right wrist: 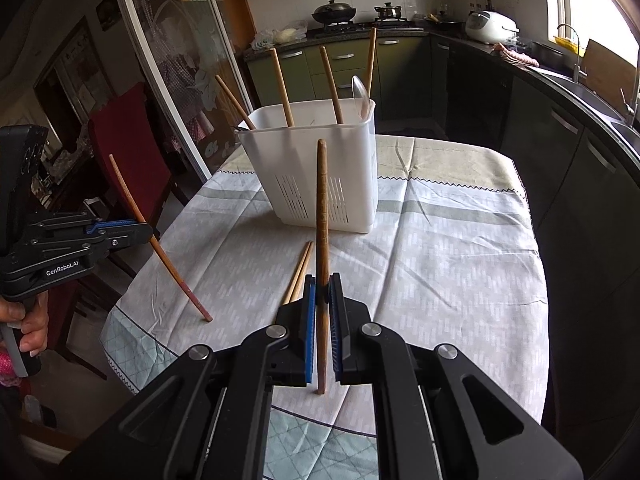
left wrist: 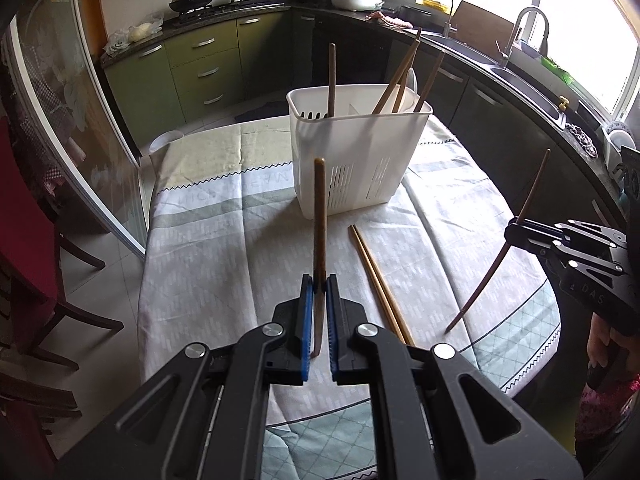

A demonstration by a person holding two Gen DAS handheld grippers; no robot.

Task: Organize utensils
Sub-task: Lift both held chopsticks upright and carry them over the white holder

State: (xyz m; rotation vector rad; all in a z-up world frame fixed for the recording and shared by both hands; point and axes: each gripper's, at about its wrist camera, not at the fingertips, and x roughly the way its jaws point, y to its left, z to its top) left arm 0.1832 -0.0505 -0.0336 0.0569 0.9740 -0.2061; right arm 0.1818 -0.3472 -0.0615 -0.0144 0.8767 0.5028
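- the left gripper (left wrist: 319, 286) is clamped on a dark chopstick (left wrist: 319, 216), which stands nearly upright between the blue pads, its long axis pointing up toward the white basket (left wrist: 360, 152) straight ahead.
- the right gripper (right wrist: 323, 286) is likewise closed on a brown chopstick (right wrist: 322, 216), also upright, with the basket just beyond its top end.
- both hands look about equally near the basket; neither stick is over the rim yet, so i judge each must rise and tip in from above.
- the basket already holds several chopsticks and a spoon (right wrist: 360, 92).
- a loose pair of chopsticks (left wrist: 380, 280) lies flat on the tablecloth (left wrist: 224, 248), between the grippers and the basket.
- around it: a kitchen with green cabinets (left wrist: 200, 64), a stove (right wrist: 344, 22) and a sink (left wrist: 520, 72) by the window.
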